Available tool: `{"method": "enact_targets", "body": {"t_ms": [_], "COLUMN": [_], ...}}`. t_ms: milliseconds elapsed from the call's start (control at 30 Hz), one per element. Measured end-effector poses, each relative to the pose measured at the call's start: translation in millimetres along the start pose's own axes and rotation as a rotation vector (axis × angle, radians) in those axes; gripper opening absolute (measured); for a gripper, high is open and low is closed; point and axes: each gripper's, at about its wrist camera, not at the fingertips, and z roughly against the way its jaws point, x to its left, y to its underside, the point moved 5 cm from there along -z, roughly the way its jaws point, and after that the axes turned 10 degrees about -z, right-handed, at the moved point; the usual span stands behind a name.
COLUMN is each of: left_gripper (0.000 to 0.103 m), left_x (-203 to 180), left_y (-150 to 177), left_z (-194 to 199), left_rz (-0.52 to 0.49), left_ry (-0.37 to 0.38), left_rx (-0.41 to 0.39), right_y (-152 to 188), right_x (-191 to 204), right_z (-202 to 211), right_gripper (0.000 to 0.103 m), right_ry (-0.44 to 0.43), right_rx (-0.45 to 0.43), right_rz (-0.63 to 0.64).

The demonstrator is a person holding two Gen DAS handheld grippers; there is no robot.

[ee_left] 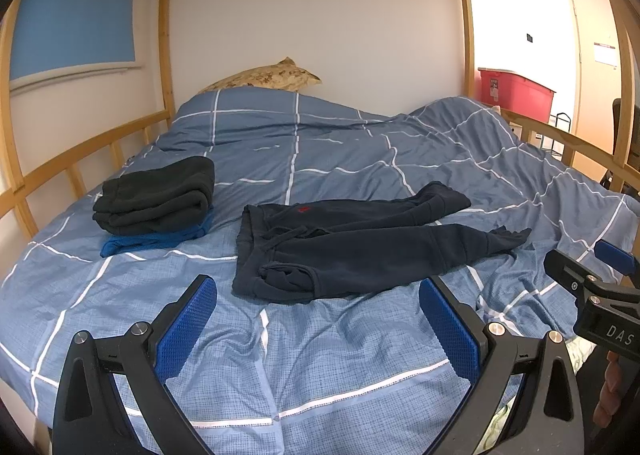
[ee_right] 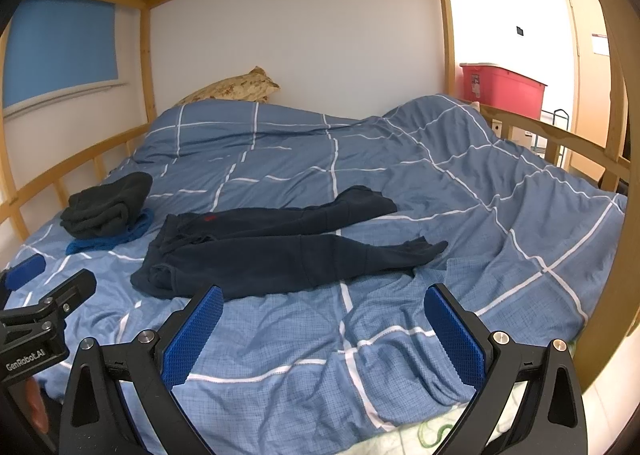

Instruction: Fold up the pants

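Bed: lower bunk in a pine frame [ee_left: 164, 55], slats overhead, white wall behind, covered by a blue checked duvet [ee_left: 320, 159] (rumpled, heaped up toward the right rail).
Far left: blue window blind [ee_left: 72, 19]; a patterned pillow [ee_left: 264, 77] sits at the head of the bed.
Folded pile [ee_left: 156, 195]: dark garments stacked on something bright blue, on the duvet's left side.
Pants [ee_left: 352, 251]: navy sweatpants lying unfolded mid-bed just right of the pile, waistband toward the pile, both legs stretched rightward and apart, a small red mark near the waist.
Left claw [ee_left: 318, 331]: fingers spread wide, nothing between them, hovering near the pants' waist end.
Right claw [ee_right: 324, 335]: also spread wide and empty, near the legs' lower edge.
Far right: red bin [ee_right: 504, 89] beyond the rail.
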Motion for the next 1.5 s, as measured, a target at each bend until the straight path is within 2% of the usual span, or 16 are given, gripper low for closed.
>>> {"method": "enact_targets", "body": {"t_ms": [800, 1067, 1333, 1500], "left_gripper": [0.103, 0.103, 0.103, 0.103], "left_x": [-0.9, -14.9, -50.8, -75.9], "left_y": [0.4, -2.9, -23.3, -33.5], "left_z": [-2.3, -15.1, -48.2, -73.3], "left_rz": [-0.004, -0.001, 0.017, 0.000], "left_ry": [0.008, 0.020, 0.035, 0.026], "left_rx": [0.002, 0.003, -0.015, -0.021], "right_y": [0.9, 2.5, -30.8, -52.2], "right_x": [-0.8, -12.7, -41.4, -74.8], "right_z": [-0.9, -8.8, -36.2, -67.3], "right_gripper": [0.102, 0.102, 0.102, 0.102], "right_ry": [0.000, 0.006, 0.002, 0.044], "right_rx": [0.004, 0.006, -0.029, -0.036], "right_rz": [-0.001, 0.005, 0.038, 0.041]}}
